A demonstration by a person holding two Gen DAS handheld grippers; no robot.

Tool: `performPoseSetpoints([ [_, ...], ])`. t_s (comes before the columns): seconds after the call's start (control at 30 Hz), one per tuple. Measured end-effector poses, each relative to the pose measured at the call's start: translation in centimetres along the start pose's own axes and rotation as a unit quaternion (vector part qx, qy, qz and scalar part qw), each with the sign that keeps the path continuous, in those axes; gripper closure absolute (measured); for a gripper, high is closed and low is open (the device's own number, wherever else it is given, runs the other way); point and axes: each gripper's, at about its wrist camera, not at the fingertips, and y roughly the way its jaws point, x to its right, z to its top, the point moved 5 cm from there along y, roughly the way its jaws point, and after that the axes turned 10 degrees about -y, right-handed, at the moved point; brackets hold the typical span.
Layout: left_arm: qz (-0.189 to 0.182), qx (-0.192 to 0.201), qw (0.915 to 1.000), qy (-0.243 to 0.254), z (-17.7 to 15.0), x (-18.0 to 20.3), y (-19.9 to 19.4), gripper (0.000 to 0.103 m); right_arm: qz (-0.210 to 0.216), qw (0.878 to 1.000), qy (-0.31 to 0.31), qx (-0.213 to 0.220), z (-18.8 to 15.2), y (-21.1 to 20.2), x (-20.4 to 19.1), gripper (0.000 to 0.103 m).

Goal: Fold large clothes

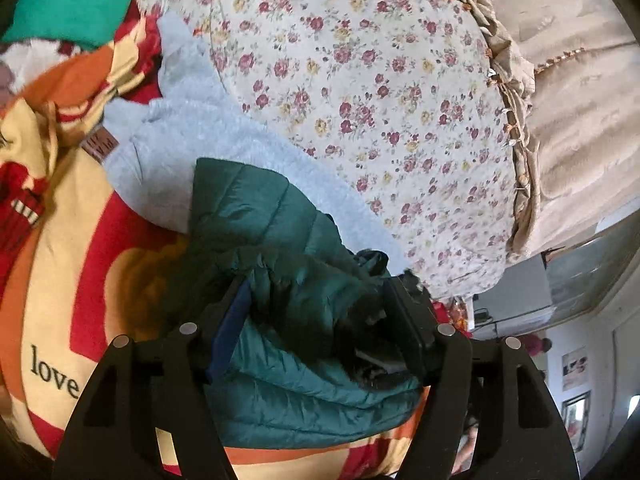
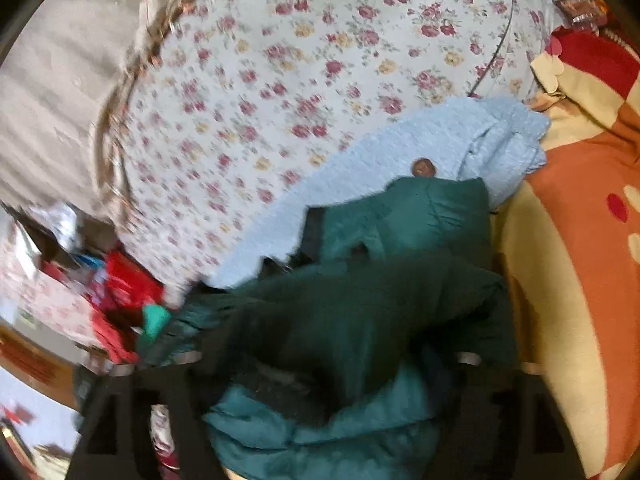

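Observation:
A dark green quilted puffer jacket (image 1: 280,264) lies bunched on the bed. My left gripper (image 1: 316,312) is shut on a thick wad of it; the fabric fills the gap between the two black fingers. In the right wrist view the same jacket (image 2: 360,320) is bundled over my right gripper (image 2: 328,364) and hides the fingers; the view is blurred. The jacket rests partly on a light blue fleece garment (image 1: 192,136), which also shows in the right wrist view (image 2: 400,148) with a brown button.
A floral bedsheet (image 1: 360,80) covers the bed, with a beige frilled cover (image 1: 580,120) beyond. A red, orange and cream blanket (image 1: 60,280) printed "love" lies beside the jacket. A teal garment (image 1: 72,0) sits at the far corner. Red clutter (image 2: 120,292) lies off the bed edge.

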Motion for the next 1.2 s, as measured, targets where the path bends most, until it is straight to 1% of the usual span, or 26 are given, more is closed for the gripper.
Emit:
performPoseSetpoints([
  [0.1, -0.003, 0.014, 0.9999, 0.002, 0.2, 0.2, -0.8, 0.036, -0.008, 1.0, -0.01, 0.015, 0.7, -1.0, -0.4, 0.009],
  [0.17, -0.002, 0.029, 0.9996, 0.006, 0.5, 0.6, -1.5, 0.036, -0.031, 0.998, -0.046, 0.02, 0.7, -1.6, -1.2, 0.009],
  [0.23, 0.014, 0.043, 0.9987, 0.025, 0.3, 1.1, -1.9, 0.036, -0.071, 0.993, -0.097, 0.011, 0.0, -1.4, -2.2, 0.009],
  [0.27, 0.03, 0.047, 0.9975, 0.045, -0.1, 1.6, -1.6, 0.036, -0.089, 0.989, -0.121, 0.003, -0.5, -0.9, -2.7, 0.009],
  [0.3, 0.045, 0.046, 0.996, 0.062, -0.5, 2.0, -1.1, 0.036, -0.097, 0.986, -0.137, -0.004, -0.8, -0.4, -2.8, 0.009],
  [0.33, 0.063, 0.042, 0.9937, 0.083, -1.2, 2.5, -0.2, 0.036, -0.102, 0.982, -0.158, -0.015, -1.3, 0.5, -3.2, 0.009],
  [0.37, 0.081, 0.034, 0.9903, 0.108, -2.1, 3.1, 1.1, 0.036, -0.107, 0.978, -0.177, -0.025, -1.7, 1.5, -3.5, 0.012],
  [0.4, 0.092, 0.027, 0.9875, 0.125, -2.7, 3.5, 2.1, 0.036, -0.113, 0.975, -0.19, -0.033, -2.0, 2.4, -3.7, 0.013],
  [0.43, 0.107, 0.017, 0.9823, 0.153, -3.7, 4.1, 3.9, 0.036, -0.123, 0.971, -0.202, -0.039, -2.2, 3.4, -3.6, 0.017],
  [0.47, 0.116, 0.012, 0.9785, 0.17, -4.3, 4.5, 5.0, 0.036, -0.137, 0.966, -0.213, -0.045, -2.2, 4.5, -3.5, 0.018],
  [0.5, 0.129, 0.009, 0.9726, 0.193, -4.9, 4.9, 6.7, 0.036, -0.147, 0.963, -0.22, -0.051, -2.2, 5.6, -3.2, 0.019],
  [0.53, 0.144, 0.013, 0.9673, 0.208, -5.0, 5.0, 8.0, 0.036, -0.155, 0.96, -0.225, -0.056, -2.2, 6.5, -2.8, 0.019],
  [0.6, 0.179, 0.026, 0.9581, 0.222, -4.3, 4.4, 10.4, 0.035, -0.17, 0.956, -0.231, -0.061, -1.7, 8.0, -1.9, 0.019],
  [0.63, 0.193, 0.027, 0.9563, 0.218, -3.7, 3.9, 11.5, 0.036, -0.175, 0.954, -0.236, -0.063, -1.4, 8.6, -1.6, 0.019],
  [0.67, 0.202, 0.022, 0.9576, 0.204, -2.6, 3.0, 12.8, 0.036, -0.179, 0.951, -0.243, -0.066, -1.1, 9.3, -1.4, 0.019],
  [0.73, 0.204, 0.016, 0.9614, 0.183, -0.8, 1.6, 14.3, 0.036, -0.185, 0.947, -0.253, -0.073, -0.4, 10.4, -1.2, 0.019],
  [0.8, 0.208, 0.018, 0.9591, 0.191, 0.1, 1.5, 15.1, 0.036, -0.188, 0.944, -0.26, -0.077, 0.4, 11.4, -0.8, 0.019],
  [0.83, 0.214, 0.021, 0.9544, 0.207, 0.7, 1.6, 15.7, 0.035, -0.187, 0.944, -0.258, -0.079, 0.7, 12.1, -0.5, 0.017],
  [0.9, 0.218, 0.022, 0.9503, 0.222, 1.2, 1.7, 16.4, 0.034, -0.178, 0.95, -0.244, -0.079, 1.0, 12.8, 0.3, 0.013],
  [0.97, 0.216, 0.015, 0.9508, 0.222, 1.9, 1.3, 17.1, 0.034, -0.165, 0.957, -0.227, -0.07, 1.1, 13.1, 1.1, 0.01],
  [1.07, 0.204, 0.007, 0.9571, 0.206, 2.5, 1.1, 17.0, 0.034, -0.168, 0.957, -0.227, -0.059, 0.8, 12.8, 1.1, 0.01],
  [1.13, 0.202, 0.007, 0.9572, 0.207, 2.1, 1.7, 16.1, 0.034, -0.184, 0.953, -0.232, -0.058, 0.8, 12.3, 0.4, 0.01],
  [1.2, 0.195, 0.017, 0.9584, 0.208, 1.7, 2.4, 14.4, 0.034, -0.185, 0.953, -0.235, -0.047, 0.9, 10.9, -0.8, 0.011],
])
